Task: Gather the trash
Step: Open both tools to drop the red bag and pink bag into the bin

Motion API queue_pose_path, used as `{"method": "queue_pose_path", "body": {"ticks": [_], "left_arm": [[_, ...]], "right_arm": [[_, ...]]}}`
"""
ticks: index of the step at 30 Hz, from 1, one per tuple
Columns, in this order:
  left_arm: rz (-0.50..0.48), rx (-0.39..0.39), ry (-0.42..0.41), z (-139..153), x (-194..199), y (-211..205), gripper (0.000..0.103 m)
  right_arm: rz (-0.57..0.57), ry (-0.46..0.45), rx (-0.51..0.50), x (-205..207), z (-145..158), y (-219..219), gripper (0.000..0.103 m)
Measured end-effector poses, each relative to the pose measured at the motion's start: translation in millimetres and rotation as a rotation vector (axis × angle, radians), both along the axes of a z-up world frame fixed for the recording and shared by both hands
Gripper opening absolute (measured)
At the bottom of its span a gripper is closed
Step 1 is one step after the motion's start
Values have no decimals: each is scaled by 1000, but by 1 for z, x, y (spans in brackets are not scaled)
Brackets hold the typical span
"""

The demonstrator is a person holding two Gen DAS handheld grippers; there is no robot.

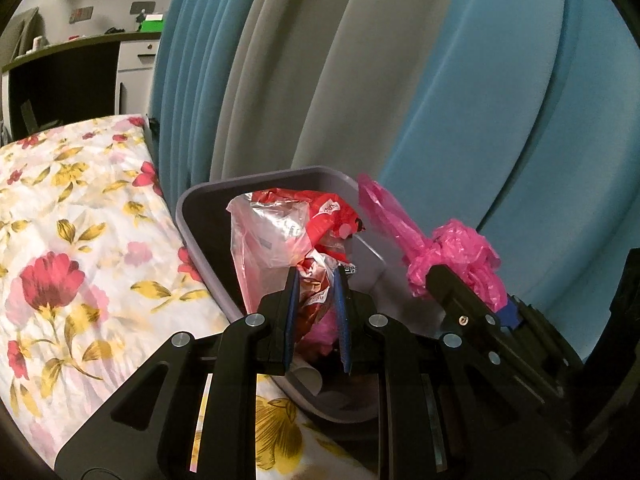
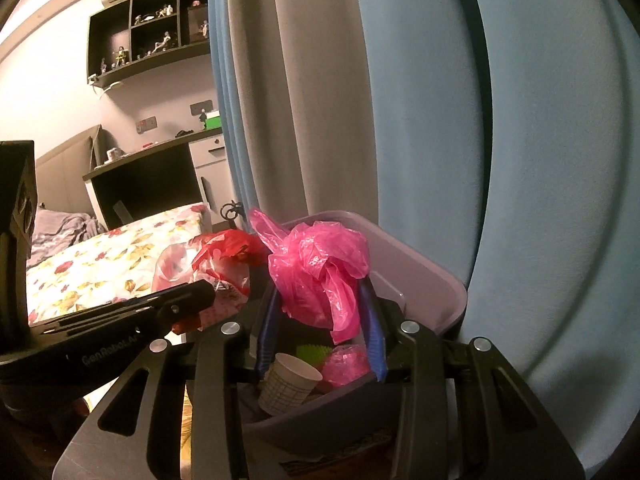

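Note:
A grey plastic bin (image 1: 188, 216) stands on the flowered bed beside the curtain. My left gripper (image 1: 317, 280) is shut on a crumpled red and clear plastic wrapper (image 1: 280, 232), which it holds over the bin's left part. My right gripper (image 2: 320, 320) is shut on a bunched pink plastic bag (image 2: 316, 264) that hangs over the bin (image 2: 432, 272). Inside the bin lie a paper cup (image 2: 288, 380), a green piece (image 2: 310, 350) and a pink wad (image 2: 346, 364). The right wrist view shows the left gripper (image 2: 204, 292) with the wrapper (image 2: 224, 252) at left. The left wrist view shows the right gripper (image 1: 472, 292) with the pink bag (image 1: 460, 248).
A flowered bedsheet (image 1: 80, 240) spreads to the left of the bin. Blue and grey curtains (image 1: 400, 80) hang close behind and to the right. A dark desk with white drawers (image 2: 168, 168) stands past the bed, below a wall shelf of figurines (image 2: 148, 40).

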State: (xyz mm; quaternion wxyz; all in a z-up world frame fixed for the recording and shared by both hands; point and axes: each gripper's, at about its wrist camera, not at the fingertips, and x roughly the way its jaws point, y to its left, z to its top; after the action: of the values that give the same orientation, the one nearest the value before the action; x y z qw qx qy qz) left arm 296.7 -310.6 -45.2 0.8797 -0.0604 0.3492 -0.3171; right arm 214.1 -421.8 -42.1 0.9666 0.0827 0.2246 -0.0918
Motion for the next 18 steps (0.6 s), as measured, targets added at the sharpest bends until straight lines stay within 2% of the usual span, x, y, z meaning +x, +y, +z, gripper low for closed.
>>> {"method": "queue_pose_path", "body": {"ticks": [13, 15, 17, 18], "left_arm": [[-24, -46, 68, -10, 9, 7, 19], [-33, -63, 81, -11, 11, 10, 30], [-21, -74, 88, -14, 13, 15, 51], [-16, -81, 87, -14, 13, 18, 53]], "right_arm": [[2, 7, 18, 1, -1, -2, 40], [4, 8, 22, 1, -1, -3, 40], [2, 7, 25, 2, -1, -5, 42], [2, 8, 28, 3, -1, -6, 43]]}}
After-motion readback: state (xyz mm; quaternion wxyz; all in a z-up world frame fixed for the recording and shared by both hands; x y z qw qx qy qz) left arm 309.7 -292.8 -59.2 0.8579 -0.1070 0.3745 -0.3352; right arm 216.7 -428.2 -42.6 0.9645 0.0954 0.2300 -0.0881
